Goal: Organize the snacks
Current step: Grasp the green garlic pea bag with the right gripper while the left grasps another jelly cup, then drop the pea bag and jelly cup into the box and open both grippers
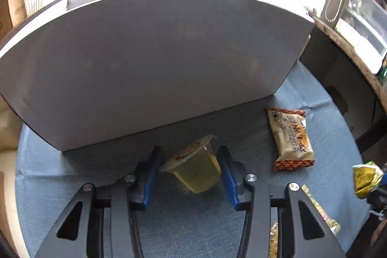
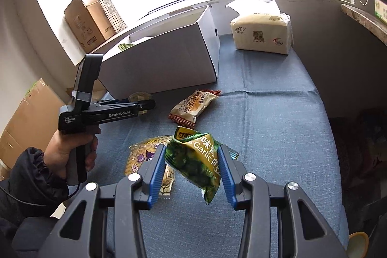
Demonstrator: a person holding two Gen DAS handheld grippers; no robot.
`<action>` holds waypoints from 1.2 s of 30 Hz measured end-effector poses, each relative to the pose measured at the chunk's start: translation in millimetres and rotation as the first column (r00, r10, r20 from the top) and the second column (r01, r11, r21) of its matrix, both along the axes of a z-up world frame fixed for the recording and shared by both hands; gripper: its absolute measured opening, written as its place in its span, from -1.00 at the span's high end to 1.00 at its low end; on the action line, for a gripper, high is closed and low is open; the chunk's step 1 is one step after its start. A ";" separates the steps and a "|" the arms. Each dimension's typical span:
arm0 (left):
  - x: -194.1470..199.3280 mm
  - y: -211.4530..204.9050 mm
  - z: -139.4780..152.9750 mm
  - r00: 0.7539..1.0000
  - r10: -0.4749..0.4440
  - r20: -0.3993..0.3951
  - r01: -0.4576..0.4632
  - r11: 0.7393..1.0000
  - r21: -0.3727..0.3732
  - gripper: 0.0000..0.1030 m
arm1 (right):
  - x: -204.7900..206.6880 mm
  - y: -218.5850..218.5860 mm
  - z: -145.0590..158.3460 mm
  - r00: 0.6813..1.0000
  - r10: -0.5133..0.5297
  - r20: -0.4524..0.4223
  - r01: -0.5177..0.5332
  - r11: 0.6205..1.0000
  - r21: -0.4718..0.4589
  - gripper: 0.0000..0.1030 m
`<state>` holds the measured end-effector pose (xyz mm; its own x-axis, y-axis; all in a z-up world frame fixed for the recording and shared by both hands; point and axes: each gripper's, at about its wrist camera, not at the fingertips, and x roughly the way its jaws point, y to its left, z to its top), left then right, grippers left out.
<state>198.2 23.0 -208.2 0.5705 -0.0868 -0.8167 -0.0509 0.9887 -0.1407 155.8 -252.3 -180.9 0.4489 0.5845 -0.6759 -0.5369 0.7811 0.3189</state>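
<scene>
My left gripper (image 1: 189, 167) is shut on a clear jelly cup (image 1: 193, 167) with yellow filling, held tilted just above the blue cloth, in front of the white box (image 1: 150, 59). The cup also shows in the right wrist view (image 2: 140, 98). My right gripper (image 2: 192, 168) is shut on a green garlic pea bag (image 2: 196, 161) and holds it above the cloth. An orange-and-cream snack packet (image 1: 290, 137) lies right of the left gripper; it also shows in the right wrist view (image 2: 193, 108). A yellow seed bag (image 2: 147, 156) lies under the right gripper.
The white box (image 2: 164, 62) stands open-topped at the far left of the blue-clothed table (image 2: 278, 125). A tissue pack (image 2: 262, 34) stands at the back. Cardboard boxes (image 2: 87, 21) sit on the window sill, and one more (image 2: 31, 117) stands left of the table.
</scene>
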 end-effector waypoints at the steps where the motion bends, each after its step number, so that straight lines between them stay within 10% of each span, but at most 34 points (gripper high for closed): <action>1: -2.1 2.3 1.1 1.000 -0.002 0.006 0.002 1.000 -0.011 0.02 | 0.0 0.6 -0.6 1.000 0.002 0.000 -0.002 1.000 -0.001 0.10; 19: -108.6 7.3 100.9 0.942 -0.099 0.320 0.124 0.991 -0.059 0.02 | 5.0 29.2 26.3 0.996 0.070 0.055 -0.071 0.997 0.004 0.10; 28: -81.7 41.4 168.7 0.898 -0.062 0.436 0.085 0.996 -0.032 0.02 | 35.0 65.6 104.8 0.973 0.130 0.189 -0.145 0.987 0.068 0.10; 36: 0.4 73.4 189.7 0.912 -0.018 0.411 0.038 0.998 -0.042 0.02 | 106.8 118.0 146.4 0.964 0.142 0.225 -0.162 0.984 0.076 0.10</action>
